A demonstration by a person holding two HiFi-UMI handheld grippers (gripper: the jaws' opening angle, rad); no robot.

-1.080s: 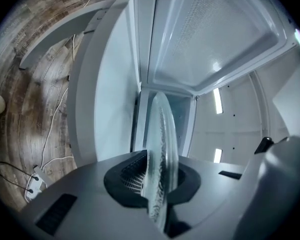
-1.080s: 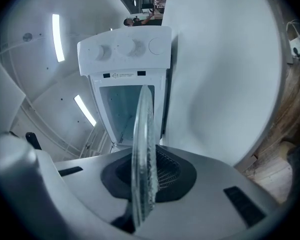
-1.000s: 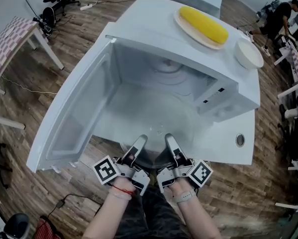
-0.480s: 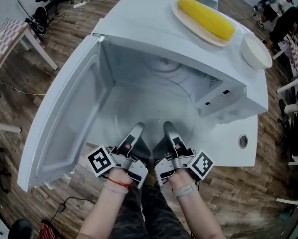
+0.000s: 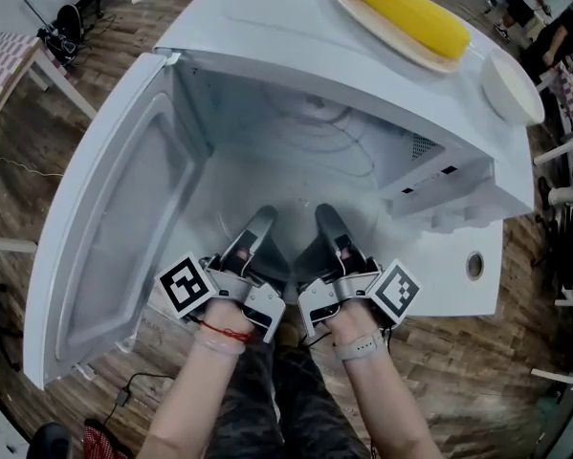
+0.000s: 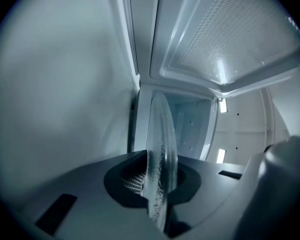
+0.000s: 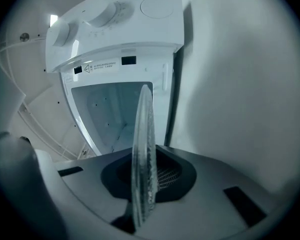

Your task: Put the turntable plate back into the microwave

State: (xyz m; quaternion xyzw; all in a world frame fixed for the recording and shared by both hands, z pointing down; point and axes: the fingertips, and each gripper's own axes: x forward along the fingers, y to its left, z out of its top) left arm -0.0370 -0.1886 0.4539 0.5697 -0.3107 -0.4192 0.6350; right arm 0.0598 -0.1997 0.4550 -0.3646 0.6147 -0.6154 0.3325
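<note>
reaching ahead into the open microwave (image 5: 267,36), the turntable plate (image 6: 161,149) was clamped at its near edge by the left gripper (image 5: 257,228) and right gripper (image 5: 327,224), side by side.

Soft even daylight, fisheye-warped, dark-vignetted edges

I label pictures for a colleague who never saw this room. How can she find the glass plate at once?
Find the white microwave with its door open. At its mouth the left tongs and right tongs grip one glass plate. Unlike the corn plate on top, it is see-through.
</note>
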